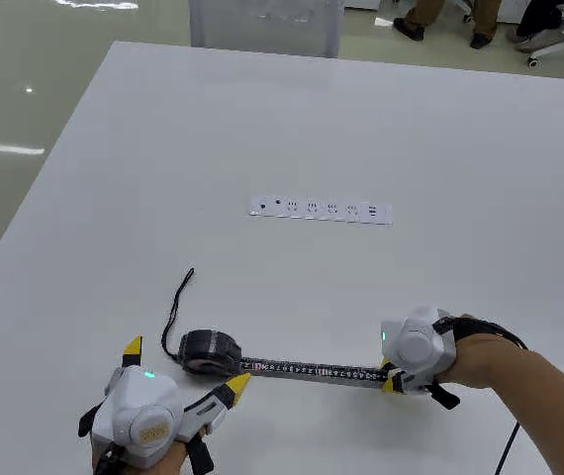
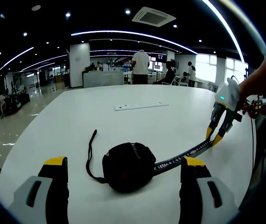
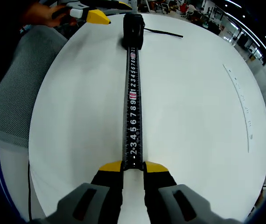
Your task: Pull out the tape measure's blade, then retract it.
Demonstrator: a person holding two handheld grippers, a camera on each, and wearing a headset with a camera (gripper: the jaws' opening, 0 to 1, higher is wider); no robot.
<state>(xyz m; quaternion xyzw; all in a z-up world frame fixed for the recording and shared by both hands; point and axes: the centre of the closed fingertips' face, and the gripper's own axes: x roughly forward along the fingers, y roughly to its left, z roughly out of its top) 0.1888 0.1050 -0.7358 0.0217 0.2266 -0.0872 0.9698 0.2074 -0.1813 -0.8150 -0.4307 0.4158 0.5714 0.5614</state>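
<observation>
My right gripper (image 3: 133, 164) pinches the blade (image 3: 133, 102), numbers legible in its view; left gripper (image 2: 124, 162) spread around the black tape measure (image 2: 126, 173).

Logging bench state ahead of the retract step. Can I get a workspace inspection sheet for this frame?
Surface: white table, flat.
Job's things: black tape measure case lying on the table; blade pulled out flat toward the right gripper; strap trailing off the case.
Clutter: white power strip mid-table.
Grippers: left gripper open, jaws flanking the case; right gripper shut on the blade's end.
Cables: black cable by the right forearm.
Surroundings: glossy floor; people beyond the table.
</observation>
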